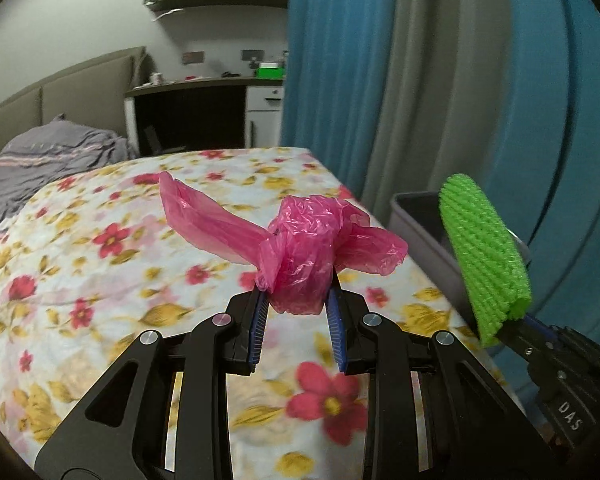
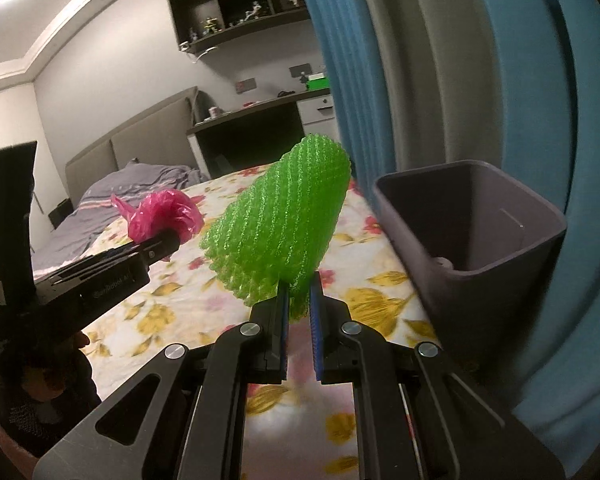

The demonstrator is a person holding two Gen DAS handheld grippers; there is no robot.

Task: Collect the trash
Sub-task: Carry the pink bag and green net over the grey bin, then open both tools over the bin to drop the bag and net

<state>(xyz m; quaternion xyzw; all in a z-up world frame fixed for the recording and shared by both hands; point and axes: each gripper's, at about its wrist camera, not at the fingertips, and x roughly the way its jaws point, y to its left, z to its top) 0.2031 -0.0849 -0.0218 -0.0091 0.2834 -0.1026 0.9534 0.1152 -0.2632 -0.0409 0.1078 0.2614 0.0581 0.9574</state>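
Note:
My left gripper [image 1: 298,294] is shut on a crumpled pink plastic bag [image 1: 300,246] and holds it above the floral bedspread [image 1: 100,280]. My right gripper [image 2: 299,284] is shut on a green foam net sleeve [image 2: 284,220], held upright above the bed. A grey trash bin [image 2: 472,236] stands at the bed's right edge, just right of the green sleeve; it looks empty inside. In the left wrist view the sleeve [image 1: 484,256] and the bin [image 1: 420,228] show at the right. In the right wrist view the left gripper [image 2: 168,246] with the pink bag [image 2: 164,216] shows at the left.
Blue and grey curtains [image 2: 440,60] hang close behind the bin. A grey blanket [image 1: 40,160] lies at the head of the bed. A desk [image 1: 204,92] and wall shelves [image 2: 236,0] stand at the far wall.

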